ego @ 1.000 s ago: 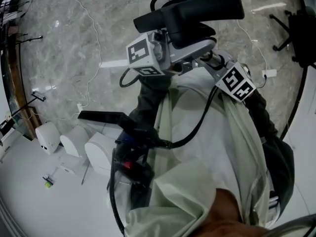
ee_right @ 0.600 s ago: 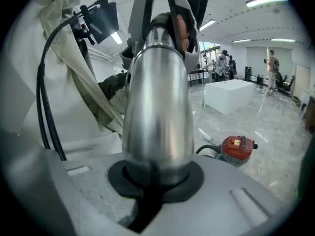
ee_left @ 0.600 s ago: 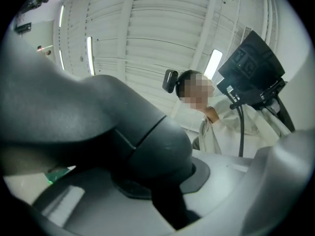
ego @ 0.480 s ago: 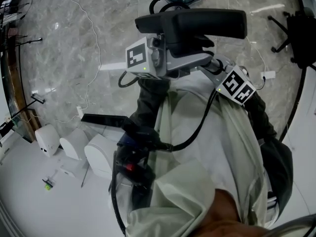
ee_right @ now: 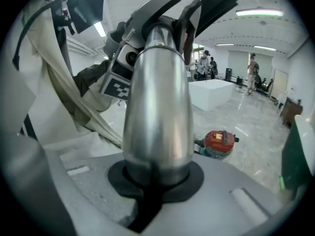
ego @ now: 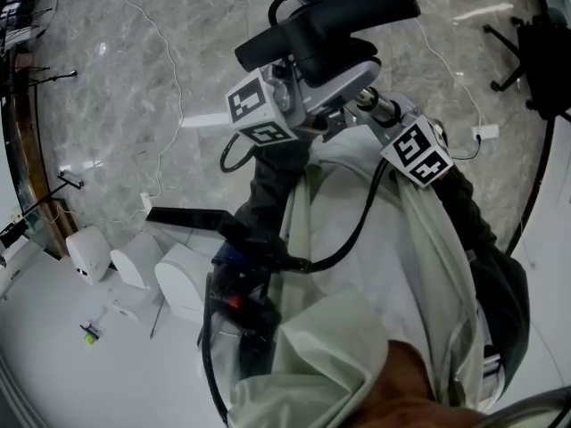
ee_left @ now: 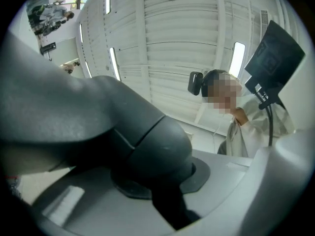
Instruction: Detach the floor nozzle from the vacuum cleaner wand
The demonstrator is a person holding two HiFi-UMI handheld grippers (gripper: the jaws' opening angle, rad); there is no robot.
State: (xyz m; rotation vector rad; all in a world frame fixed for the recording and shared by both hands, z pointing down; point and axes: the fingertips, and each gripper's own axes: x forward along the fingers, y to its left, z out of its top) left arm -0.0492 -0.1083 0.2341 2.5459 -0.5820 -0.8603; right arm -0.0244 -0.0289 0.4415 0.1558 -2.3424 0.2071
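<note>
While the head view shows only the black floor nozzle (ego: 330, 25) held aloft, we note each gripper view's pinch: left gripper (ee_left: 162, 181) on its neck, right gripper (ee_right: 157, 181) on the steel wand (ee_right: 157, 97); open marble floor (ego: 116, 87) beyond.

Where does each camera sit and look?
Head view: on the person's head, looking down at the nozzle; jacket shows.
Left gripper view: on left gripper, looking up past the clamped nozzle; jacket shows.
Right gripper view: on right gripper, looking along the clamped wand; jacket shows.
Head and right gripper views share the red vacuum cleaner.
</note>
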